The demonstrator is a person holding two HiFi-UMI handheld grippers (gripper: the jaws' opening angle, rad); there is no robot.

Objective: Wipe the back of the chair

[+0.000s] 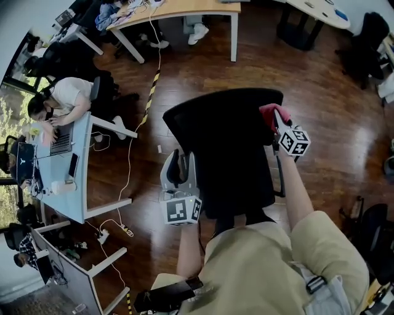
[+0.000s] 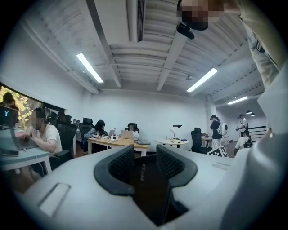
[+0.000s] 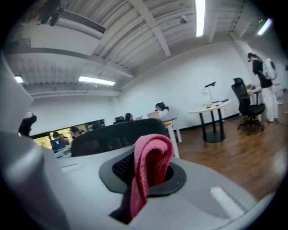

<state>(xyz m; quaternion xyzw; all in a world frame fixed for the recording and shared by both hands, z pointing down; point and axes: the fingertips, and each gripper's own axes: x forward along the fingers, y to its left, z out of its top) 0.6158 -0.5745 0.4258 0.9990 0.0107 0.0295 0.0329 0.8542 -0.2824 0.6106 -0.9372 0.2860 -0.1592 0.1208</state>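
The black mesh chair back (image 1: pixel 228 147) stands right in front of me, seen from above. My right gripper (image 1: pixel 275 120) is at its top right corner, shut on a pink cloth (image 1: pixel 269 112) that touches the chair's edge. In the right gripper view the cloth (image 3: pixel 154 150) folds over between the jaws of the right gripper (image 3: pixel 147 170), and the chair back (image 3: pixel 112 134) shows just behind. My left gripper (image 1: pixel 179 162) is held beside the chair's left edge. In its own view the left gripper (image 2: pixel 145 162) is open with nothing between the jaws.
A blue desk (image 1: pixel 77 191) with a seated person and a laptop stands at the left. A wooden desk (image 1: pixel 184 9) is at the back. Cables (image 1: pixel 129 166) trail over the wood floor. Another black chair (image 1: pixel 375 234) is at the lower right.
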